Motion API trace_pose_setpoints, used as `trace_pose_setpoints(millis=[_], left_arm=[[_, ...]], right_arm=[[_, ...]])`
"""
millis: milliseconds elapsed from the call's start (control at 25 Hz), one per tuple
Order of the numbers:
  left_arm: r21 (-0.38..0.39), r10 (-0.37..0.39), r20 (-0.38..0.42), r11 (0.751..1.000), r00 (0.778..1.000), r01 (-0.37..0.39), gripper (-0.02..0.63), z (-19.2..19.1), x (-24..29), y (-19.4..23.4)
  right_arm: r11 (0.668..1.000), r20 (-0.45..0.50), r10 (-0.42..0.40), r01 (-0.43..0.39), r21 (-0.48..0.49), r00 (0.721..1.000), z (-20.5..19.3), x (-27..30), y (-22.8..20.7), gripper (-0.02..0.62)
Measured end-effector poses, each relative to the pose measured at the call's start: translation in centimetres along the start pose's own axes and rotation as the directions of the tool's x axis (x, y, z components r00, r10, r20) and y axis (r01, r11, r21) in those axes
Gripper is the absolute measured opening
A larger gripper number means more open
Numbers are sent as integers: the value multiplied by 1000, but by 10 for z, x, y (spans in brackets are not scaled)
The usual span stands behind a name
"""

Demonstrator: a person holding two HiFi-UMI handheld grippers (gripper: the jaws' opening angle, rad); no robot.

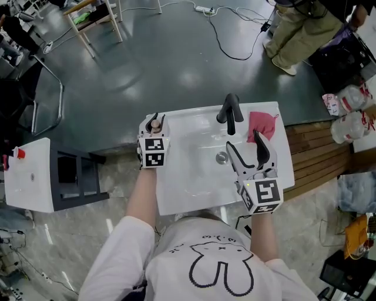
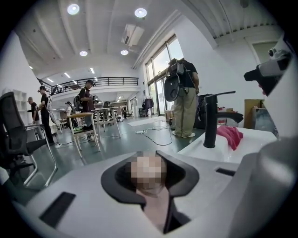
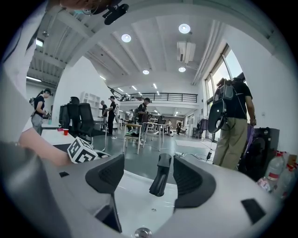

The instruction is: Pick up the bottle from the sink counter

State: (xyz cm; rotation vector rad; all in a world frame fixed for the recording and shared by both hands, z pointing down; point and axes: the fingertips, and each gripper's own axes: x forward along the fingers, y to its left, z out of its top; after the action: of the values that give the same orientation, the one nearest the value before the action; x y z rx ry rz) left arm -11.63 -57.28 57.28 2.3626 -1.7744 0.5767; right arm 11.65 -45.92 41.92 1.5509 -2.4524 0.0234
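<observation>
**Bright, even hall light**

Round ceiling lamps (image 2: 140, 12) and tall windows (image 2: 156, 74) give bright, even light. The glossy floor (image 1: 176, 64) shows soft glare, and the white sink (image 1: 194, 147) gleams. Both gripper views bulge towards dark round edges.

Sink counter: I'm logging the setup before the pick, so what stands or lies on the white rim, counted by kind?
tall black metal faucet: 1
crumpled pink-red cloth: 1
small beige bottle: 1
Total: 3
</observation>
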Motion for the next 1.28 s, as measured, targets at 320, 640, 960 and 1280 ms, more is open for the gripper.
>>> trace_pose_setpoints(millis=[320, 640, 960, 1280], left_arm=[[-1, -34, 26, 999, 999, 34, 100, 6, -12, -5], [3, -48, 75, 999, 996, 48, 98, 28, -36, -13], [26, -44, 143, 999, 989, 41, 98, 54, -72, -20], [42, -50, 192, 998, 980, 43, 98, 70, -112, -26]], right_arm=[[1000, 5, 15, -15, -10, 1000, 4, 1, 13, 341], [1000, 29, 17, -17, -10, 999, 12, -8, 20, 341], [1000, 71, 6, -6, 3, 997, 23, -29, 32, 341], [1000, 104, -14, 14, 5, 995, 35, -56, 49, 341]])
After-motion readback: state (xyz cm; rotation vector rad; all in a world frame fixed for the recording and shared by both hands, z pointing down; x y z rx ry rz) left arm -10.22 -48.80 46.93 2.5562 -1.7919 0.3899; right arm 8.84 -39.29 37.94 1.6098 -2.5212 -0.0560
